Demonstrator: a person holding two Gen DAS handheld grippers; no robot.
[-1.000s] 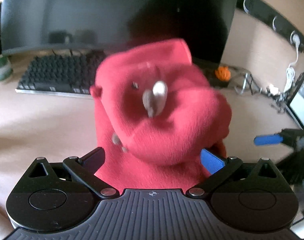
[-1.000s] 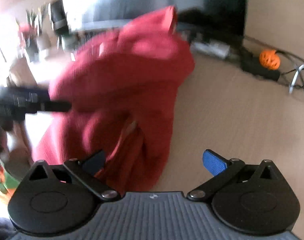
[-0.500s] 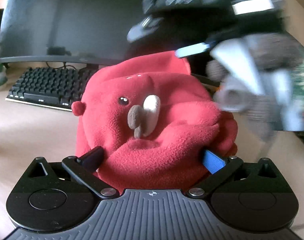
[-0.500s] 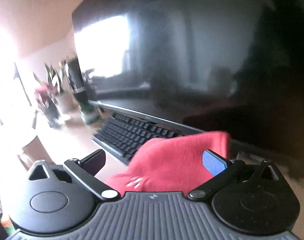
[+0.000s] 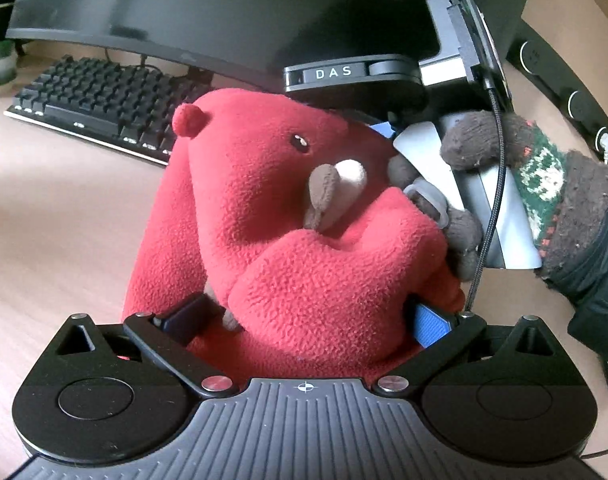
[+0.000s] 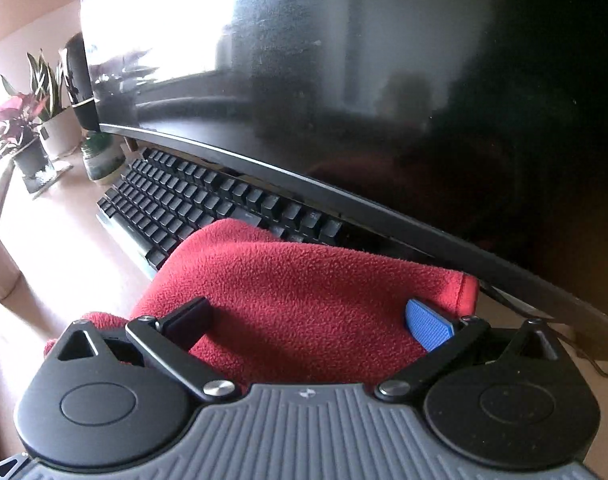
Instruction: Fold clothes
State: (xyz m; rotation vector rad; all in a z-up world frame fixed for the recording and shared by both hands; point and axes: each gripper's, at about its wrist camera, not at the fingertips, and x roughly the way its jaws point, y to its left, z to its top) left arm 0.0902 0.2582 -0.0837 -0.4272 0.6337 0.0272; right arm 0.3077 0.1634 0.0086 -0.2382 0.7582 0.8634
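Left gripper (image 5: pixel 307 318) – jaws spread w/ the red fleece garment (image 5: pixel 272 216) bunched between them, above the desk (image 5: pixel 64 208). Right gripper (image 6: pixel 307 326) likewise wide, fleece between its fingers, nr keyboard (image 6: pixel 192 204). No flat fold visible – folding looks unfinished.

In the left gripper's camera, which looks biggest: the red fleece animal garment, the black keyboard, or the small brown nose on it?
Largest to smallest, as seen:
1. Red fleece animal garment, though it sits nearest the camera
2. Black keyboard
3. Small brown nose
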